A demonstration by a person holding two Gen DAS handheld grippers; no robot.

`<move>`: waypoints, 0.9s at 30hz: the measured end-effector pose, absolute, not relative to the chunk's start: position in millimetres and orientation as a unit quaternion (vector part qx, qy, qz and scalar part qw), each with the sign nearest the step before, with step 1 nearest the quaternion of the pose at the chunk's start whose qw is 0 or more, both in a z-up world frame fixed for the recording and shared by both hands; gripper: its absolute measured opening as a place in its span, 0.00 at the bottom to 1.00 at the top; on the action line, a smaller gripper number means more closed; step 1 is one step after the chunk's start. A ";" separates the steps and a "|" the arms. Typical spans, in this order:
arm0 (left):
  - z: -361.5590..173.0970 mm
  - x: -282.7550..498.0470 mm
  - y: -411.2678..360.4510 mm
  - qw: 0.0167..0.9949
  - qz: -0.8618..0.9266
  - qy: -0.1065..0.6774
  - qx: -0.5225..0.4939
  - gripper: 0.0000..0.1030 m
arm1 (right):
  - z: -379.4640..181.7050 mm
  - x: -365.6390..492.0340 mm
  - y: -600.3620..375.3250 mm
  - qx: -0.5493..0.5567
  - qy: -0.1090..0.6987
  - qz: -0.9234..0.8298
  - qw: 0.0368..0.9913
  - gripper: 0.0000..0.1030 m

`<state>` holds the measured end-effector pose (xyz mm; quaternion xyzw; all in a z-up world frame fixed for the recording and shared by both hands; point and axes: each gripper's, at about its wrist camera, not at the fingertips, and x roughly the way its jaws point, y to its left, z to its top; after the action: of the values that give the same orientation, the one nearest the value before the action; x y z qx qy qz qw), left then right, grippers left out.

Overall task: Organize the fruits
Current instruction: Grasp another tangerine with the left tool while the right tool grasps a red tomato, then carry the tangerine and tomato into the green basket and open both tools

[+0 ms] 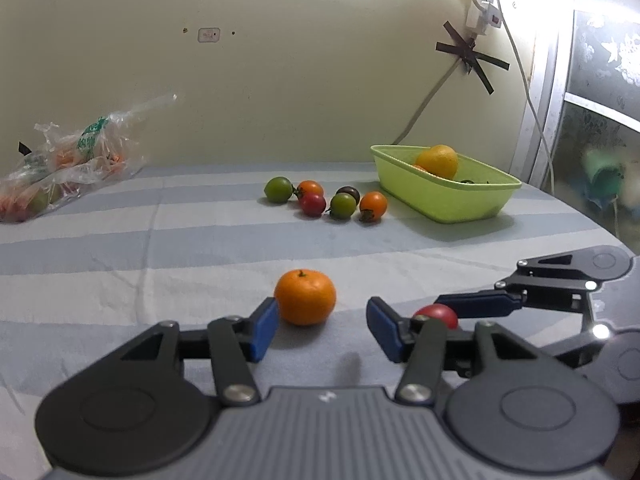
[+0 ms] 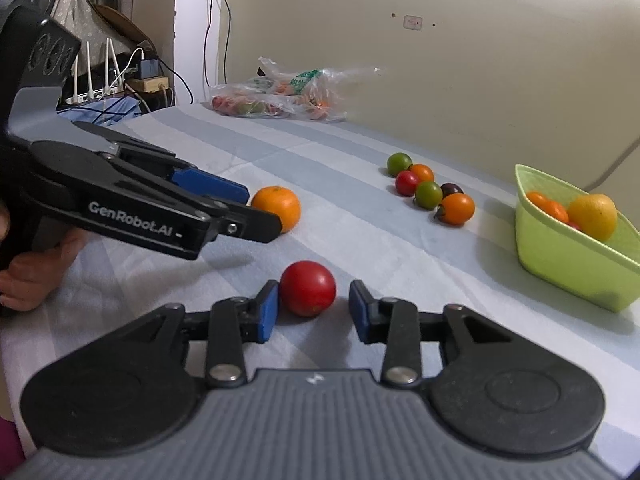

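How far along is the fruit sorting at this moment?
Partly done: the lime-green plastic basket already holds a yellow-orange citrus and smaller fruits. In hand, nothing: the left gripper stands open at the orange mandarin, the right gripper open at the red tomato. Six small tomatoes remain loose.

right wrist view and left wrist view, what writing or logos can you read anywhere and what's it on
"GenRobot.AI -": white lettering on the side of the left gripper, seen in the right wrist view.
Green print on the plastic bag of fruit by the wall: too blurred to read.
Small white mark on the grey body of each gripper: a logo, not legible text.
Wall plate: faint marks, unreadable.
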<state>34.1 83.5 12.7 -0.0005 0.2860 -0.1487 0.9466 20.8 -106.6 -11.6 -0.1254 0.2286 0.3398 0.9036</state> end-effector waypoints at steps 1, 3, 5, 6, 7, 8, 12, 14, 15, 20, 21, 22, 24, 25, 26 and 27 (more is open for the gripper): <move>12.2 36.0 83.1 0.947 -0.147 0.287 0.000 0.48 | -11.7 20.6 -106.7 -0.125 0.228 0.340 0.904 0.40; 11.2 41.5 82.8 0.947 -0.138 0.291 0.001 0.51 | -11.7 20.1 -106.9 -0.124 0.229 0.340 0.904 0.40; 11.5 46.4 83.4 0.948 -0.130 0.291 0.001 0.52 | -11.7 19.1 -108.1 -0.124 0.229 0.340 0.904 0.40; 11.9 48.2 83.9 0.948 -0.129 0.290 0.000 0.52 | -11.7 18.9 -108.4 -0.124 0.229 0.340 0.904 0.40; 11.9 49.5 84.1 0.949 -0.128 0.290 0.000 0.52 | -11.6 19.0 -108.7 -0.123 0.229 0.341 0.903 0.40; 11.8 50.7 83.7 0.949 -0.127 0.290 0.001 0.52 | -11.4 18.9 -109.1 -0.122 0.230 0.341 0.903 0.40; 7.3 53.7 82.1 0.947 -0.125 0.296 0.008 0.51 | -11.4 18.6 -110.0 -0.120 0.230 0.342 0.903 0.40; 5.2 54.0 81.8 0.946 -0.126 0.299 0.008 0.50 | -11.4 18.1 -110.1 -0.120 0.231 0.344 0.902 0.40; 4.4 54.5 82.1 0.945 -0.127 0.300 0.007 0.48 | -11.4 17.8 -110.0 -0.119 0.231 0.346 0.902 0.40; 3.5 56.0 81.4 0.944 -0.135 0.301 0.002 0.36 | -11.6 17.1 -111.6 -0.119 0.231 0.351 0.900 0.40; 3.3 55.5 80.4 0.944 -0.135 0.300 0.004 0.36 | -11.8 16.9 -111.5 -0.118 0.231 0.353 0.899 0.39; 3.5 55.2 79.8 0.944 -0.136 0.300 0.004 0.36 | -11.9 17.0 -111.6 -0.118 0.231 0.355 0.898 0.38; 5.7 54.8 80.4 0.941 -0.147 0.305 -0.010 0.36 | -11.0 17.2 -113.2 -0.112 0.229 0.360 0.898 0.31; 8.2 55.3 80.2 0.939 -0.157 0.305 -0.020 0.36 | -10.1 17.6 -114.5 -0.108 0.226 0.359 0.899 0.31; 11.9 55.7 78.3 0.939 -0.164 0.302 -0.023 0.36 | -9.1 18.2 -115.9 -0.105 0.222 0.356 0.902 0.31; 16.1 56.6 74.7 0.940 -0.166 0.296 -0.020 0.36 | -7.1 19.8 -118.1 -0.102 0.216 0.350 0.906 0.31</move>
<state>56.6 74.7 16.1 -0.0200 0.2958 -0.1662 0.9405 19.8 -118.1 -7.1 -0.1023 0.2158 0.3503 0.9057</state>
